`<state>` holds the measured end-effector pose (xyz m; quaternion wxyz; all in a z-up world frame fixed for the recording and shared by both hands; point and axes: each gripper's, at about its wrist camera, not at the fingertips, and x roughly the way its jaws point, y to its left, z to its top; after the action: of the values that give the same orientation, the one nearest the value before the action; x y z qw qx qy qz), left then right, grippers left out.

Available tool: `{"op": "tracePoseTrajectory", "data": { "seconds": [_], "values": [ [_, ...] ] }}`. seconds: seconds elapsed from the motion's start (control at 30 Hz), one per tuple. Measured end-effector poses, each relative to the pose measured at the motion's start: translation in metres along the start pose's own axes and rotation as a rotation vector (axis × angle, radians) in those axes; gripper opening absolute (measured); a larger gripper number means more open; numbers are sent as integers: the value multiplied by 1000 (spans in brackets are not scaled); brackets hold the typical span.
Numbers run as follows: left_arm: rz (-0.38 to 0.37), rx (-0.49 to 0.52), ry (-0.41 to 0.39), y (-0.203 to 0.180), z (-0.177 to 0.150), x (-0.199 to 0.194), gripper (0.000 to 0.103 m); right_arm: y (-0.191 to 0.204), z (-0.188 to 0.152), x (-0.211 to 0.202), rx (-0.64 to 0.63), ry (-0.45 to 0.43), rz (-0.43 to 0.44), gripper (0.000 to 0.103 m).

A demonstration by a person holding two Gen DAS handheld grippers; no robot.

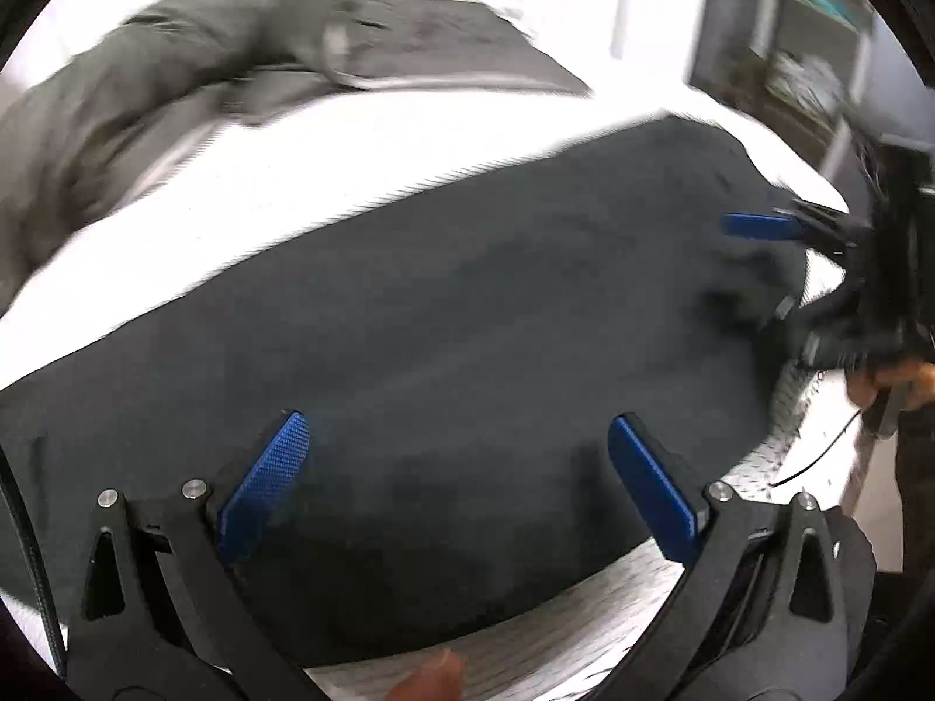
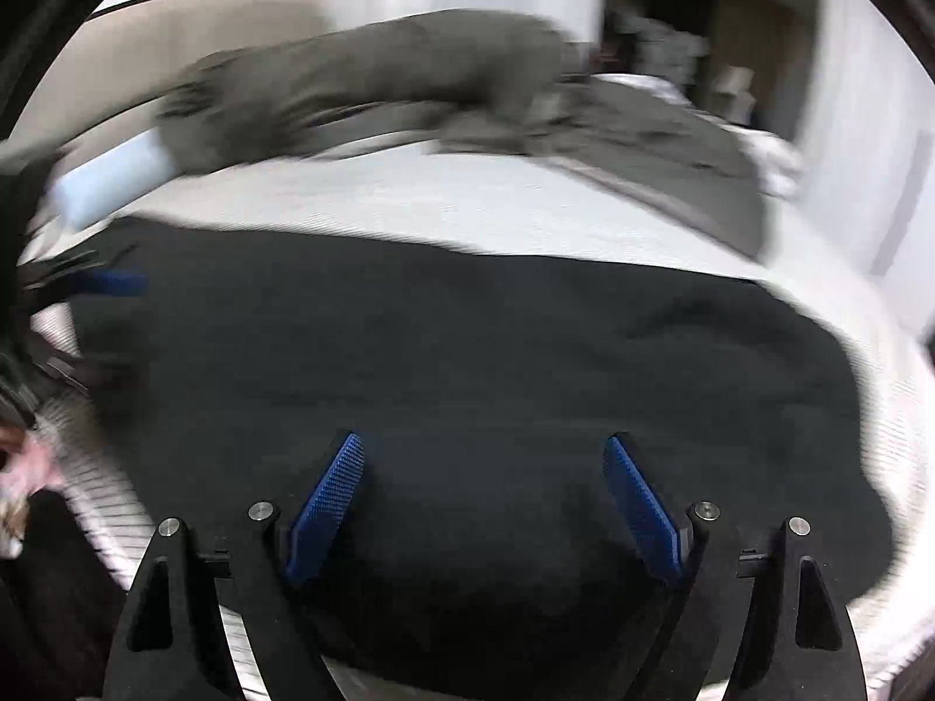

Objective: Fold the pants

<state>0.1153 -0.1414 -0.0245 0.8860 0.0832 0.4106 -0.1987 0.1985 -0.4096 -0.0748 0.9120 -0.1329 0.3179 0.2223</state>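
Black pants (image 1: 444, 339) lie folded in a broad flat shape across the white bed; they also fill the middle of the right wrist view (image 2: 467, 362). My left gripper (image 1: 459, 432) is open and empty, its blue pads just above the pants near the bed's front edge. My right gripper (image 2: 485, 455) is open and empty, also low over the pants. The right gripper shows at the far right of the left wrist view (image 1: 759, 228), over the pants' end. The left gripper shows at the far left of the right wrist view (image 2: 111, 283).
The white bed cover (image 1: 350, 175) stretches behind the pants. A rumpled grey blanket (image 1: 175, 70) lies at the back, also seen in the right wrist view (image 2: 380, 76). A pale blue item (image 2: 111, 181) lies at the left. Both views are motion-blurred.
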Motion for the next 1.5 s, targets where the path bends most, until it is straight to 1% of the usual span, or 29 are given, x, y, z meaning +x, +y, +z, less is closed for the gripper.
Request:
{"op": "tracePoseTrajectory", "data": {
  "seconds": [0.07,0.1,0.13,0.23,0.3,0.37,0.43,0.5,0.57,0.67,0.73,0.77,0.8,0.83,0.87,0.9,0.97,1.03,1.1,1.13,1.17,1.2,1.23,1.27,1.3,1.37,1.4,1.47,1.5],
  "values": [
    [-34,-10,67,-9,-4,21,102,23,-4,13,-47,19,52,86],
    [-23,-14,88,-7,-9,28,103,26,-9,17,-75,32,25,86],
    [-22,-11,65,-1,-16,25,103,23,-15,19,-89,41,-8,86],
    [6,-36,48,27,-31,8,103,-16,-30,12,-62,34,-105,87],
    [55,-90,46,60,-45,-4,103,-56,-46,5,-11,44,-236,88],
    [96,-153,44,94,-54,-14,103,-96,-57,-7,81,36,-328,87],
    [164,-218,49,125,-57,-20,103,-114,-58,-12,120,22,-295,87],
    [231,-251,51,147,-55,-29,102,-110,-51,-10,92,36,-325,87],
    [208,-252,28,152,-44,-35,102,-89,-37,-9,60,21,-268,87],
    [173,-197,29,135,-15,-25,102,-54,-9,4,15,34,-189,88],
    [158,-134,63,119,9,-1,102,-26,13,25,-6,76,-142,88],
    [157,-121,76,110,20,9,102,-16,15,28,-8,97,-115,88],
    [150,-98,108,106,29,23,102,-7,34,47,-21,118,-77,88],
    [153,-61,150,103,35,39,102,1,42,60,-49,142,-54,88],
    [171,-39,178,101,38,48,102,9,46,78,-97,178,-62,88],
    [183,-25,212,104,39,57,103,13,47,88,-149,196,-103,88],
    [153,-63,224,126,36,60,103,-5,46,97,-198,178,-179,90],
    [185,-114,220,159,29,52,103,-50,36,88,-97,186,-232,90],
    [217,-165,210,192,21,44,103,-105,23,81,-15,195,-422,90],
    [208,-195,198,205,18,39,103,-129,17,77,21,197,-493,91],
    [203,-232,183,218,15,33,103,-149,11,71,77,202,-480,90],
    [257,-256,183,226,14,27,102,-156,10,67,111,196,-437,90],
    [292,-264,179,228,14,22,102,-159,12,59,133,184,-416,90],
    [294,-271,158,227,16,15,102,-156,16,55,130,170,-431,90],
    [260,-275,125,221,21,9,102,-146,23,50,121,145,-417,90],
    [175,-239,77,196,38,6,102,-117,41,49,88,102,-320,90],
    [161,-211,66,182,45,8,102,-97,53,52,50,89,-276,90],
    [130,-126,67,149,63,27,102,-60,74,68,-20,79,-205,90],
    [113,-89,91,135,71,42,102,-43,84,82,-47,84,-154,90]
  ]
}}
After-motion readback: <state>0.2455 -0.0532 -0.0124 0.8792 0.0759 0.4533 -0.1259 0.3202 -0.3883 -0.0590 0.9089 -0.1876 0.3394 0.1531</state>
